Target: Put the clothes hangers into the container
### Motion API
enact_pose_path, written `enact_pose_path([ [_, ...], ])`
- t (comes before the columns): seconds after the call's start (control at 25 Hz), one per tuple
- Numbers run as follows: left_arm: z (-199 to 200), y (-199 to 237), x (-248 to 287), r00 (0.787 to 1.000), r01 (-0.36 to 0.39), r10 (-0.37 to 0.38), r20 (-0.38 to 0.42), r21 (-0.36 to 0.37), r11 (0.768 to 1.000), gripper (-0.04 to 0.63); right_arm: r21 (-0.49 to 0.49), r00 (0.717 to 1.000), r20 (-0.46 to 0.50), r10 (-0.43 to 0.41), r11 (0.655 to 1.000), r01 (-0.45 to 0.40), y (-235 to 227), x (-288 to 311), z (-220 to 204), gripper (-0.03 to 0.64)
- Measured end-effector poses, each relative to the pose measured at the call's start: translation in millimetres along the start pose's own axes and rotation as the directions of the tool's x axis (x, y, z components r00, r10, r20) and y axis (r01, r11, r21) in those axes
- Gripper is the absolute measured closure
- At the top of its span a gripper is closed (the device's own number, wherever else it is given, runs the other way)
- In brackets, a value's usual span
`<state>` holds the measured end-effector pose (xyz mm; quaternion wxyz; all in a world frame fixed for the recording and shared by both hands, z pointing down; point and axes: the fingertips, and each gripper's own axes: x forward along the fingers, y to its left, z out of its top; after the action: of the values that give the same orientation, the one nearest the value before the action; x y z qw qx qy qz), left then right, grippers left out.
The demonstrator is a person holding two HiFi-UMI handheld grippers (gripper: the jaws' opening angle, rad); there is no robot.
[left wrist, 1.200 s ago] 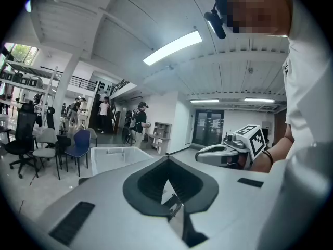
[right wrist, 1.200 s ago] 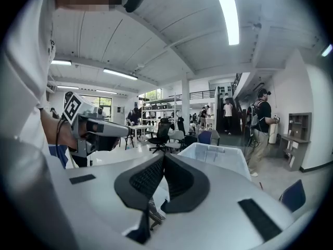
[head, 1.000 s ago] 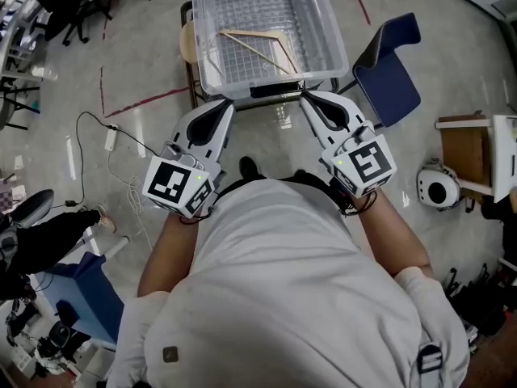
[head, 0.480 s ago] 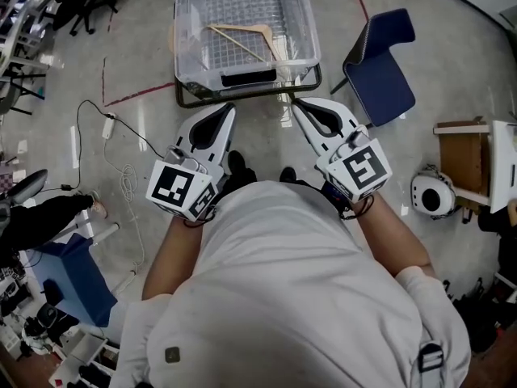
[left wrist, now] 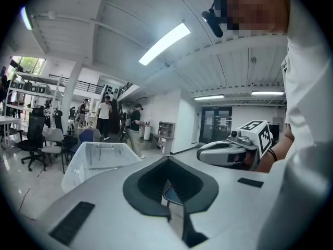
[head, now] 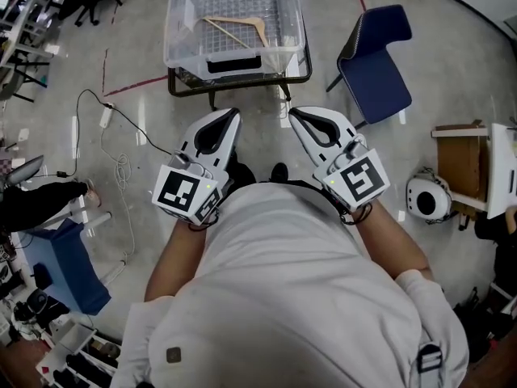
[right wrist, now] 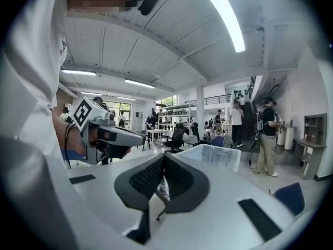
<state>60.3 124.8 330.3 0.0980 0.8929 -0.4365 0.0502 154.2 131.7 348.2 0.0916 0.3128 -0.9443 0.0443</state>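
Note:
A clear plastic container point(head: 182, 35) stands on a dark metal frame at the top of the head view, with a wooden hanger point(head: 234, 29) lying on its bottom. My left gripper point(head: 233, 114) and right gripper point(head: 292, 113) are held side by side in front of the person's body, a short way back from the frame, pointing towards it. Both are shut with nothing between their jaws. The left gripper view shows its jaws point(left wrist: 168, 159) meeting at the tips, with the container point(left wrist: 96, 158) ahead to the left. In the right gripper view the closed jaws point(right wrist: 164, 154) point just left of the container point(right wrist: 210, 155).
A blue chair point(head: 376, 63) stands right of the container. A cable with a power strip point(head: 105, 118) lies on the floor at left. A wooden box point(head: 460, 160) and a white rounded device point(head: 426, 196) sit at right. Several people stand in the background of both gripper views.
The container has slid up and away in the head view as the person stepped back. Both grippers drew away from its near edge, still shut and empty.

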Motion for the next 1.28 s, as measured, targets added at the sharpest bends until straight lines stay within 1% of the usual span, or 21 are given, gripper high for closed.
enact_pose_path([
  [0.24,-10,-19,-7,1.000,-0.012,0.012,-0.008,0.003,1.000,0.578,0.030,1.000,0.010,-0.002,1.000,0.002,10,-18,-9,0.597],
  [0.52,-13,-29,-12,1.000,-0.014,0.014,-0.005,0.010,1.000,0.578,0.030,1.000,0.012,0.009,1.000,-0.009,18,-25,-13,0.597],
  [0.88,-12,-26,-12,1.000,-0.030,0.030,0.003,0.005,1.000,0.578,0.022,1.000,0.013,0.015,1.000,-0.015,16,-25,-13,0.598],
  [1.28,-8,-24,-2,1.000,-0.022,0.022,0.007,0.004,1.000,0.578,0.021,1.000,0.012,0.008,1.000,-0.008,6,-22,-8,0.598],
])
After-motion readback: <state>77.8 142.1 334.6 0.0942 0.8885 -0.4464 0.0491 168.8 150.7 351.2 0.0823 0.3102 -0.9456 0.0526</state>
